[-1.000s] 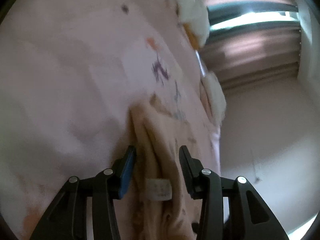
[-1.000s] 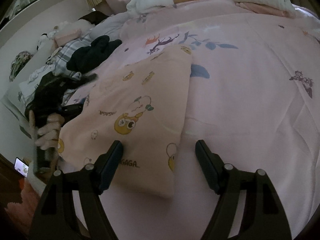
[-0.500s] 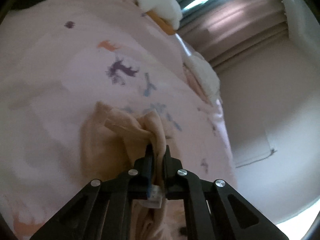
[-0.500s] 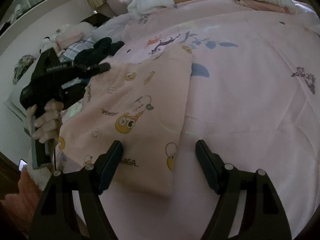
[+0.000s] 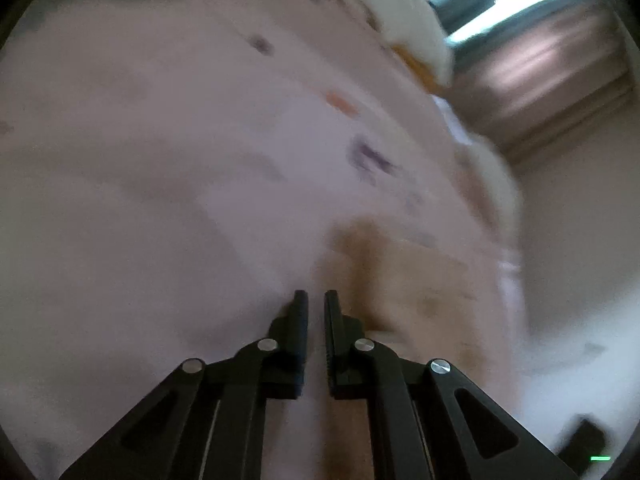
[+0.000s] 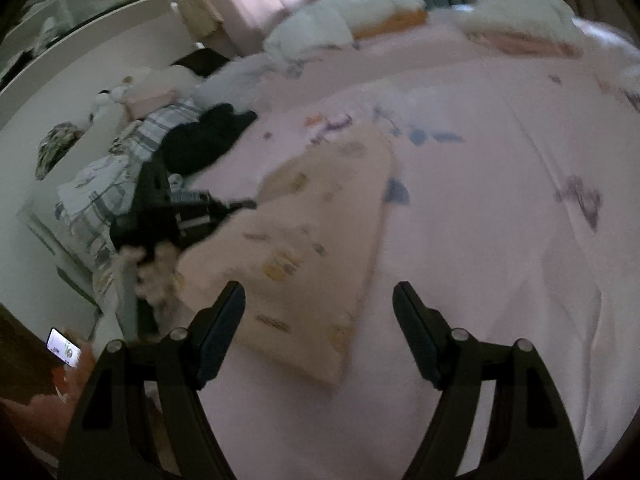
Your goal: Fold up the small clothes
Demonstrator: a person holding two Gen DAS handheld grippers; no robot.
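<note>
Pink bedding (image 6: 500, 240) covers the whole bed, with pillows heaped at the far end. Half a second ago the left gripper (image 5: 316, 300) pinched a bunch of the peach garment (image 6: 316, 240); now its jaws sit nearly together with nothing visible between them, and the cloth lies just to their right. I'd guess the hold slipped or was dropped, so that edge needs picking up again. Meanwhile the right gripper (image 6: 318, 300) hangs wide open over the garment's near corner, holding nothing. Blur hides the garment's folds and print.
</note>
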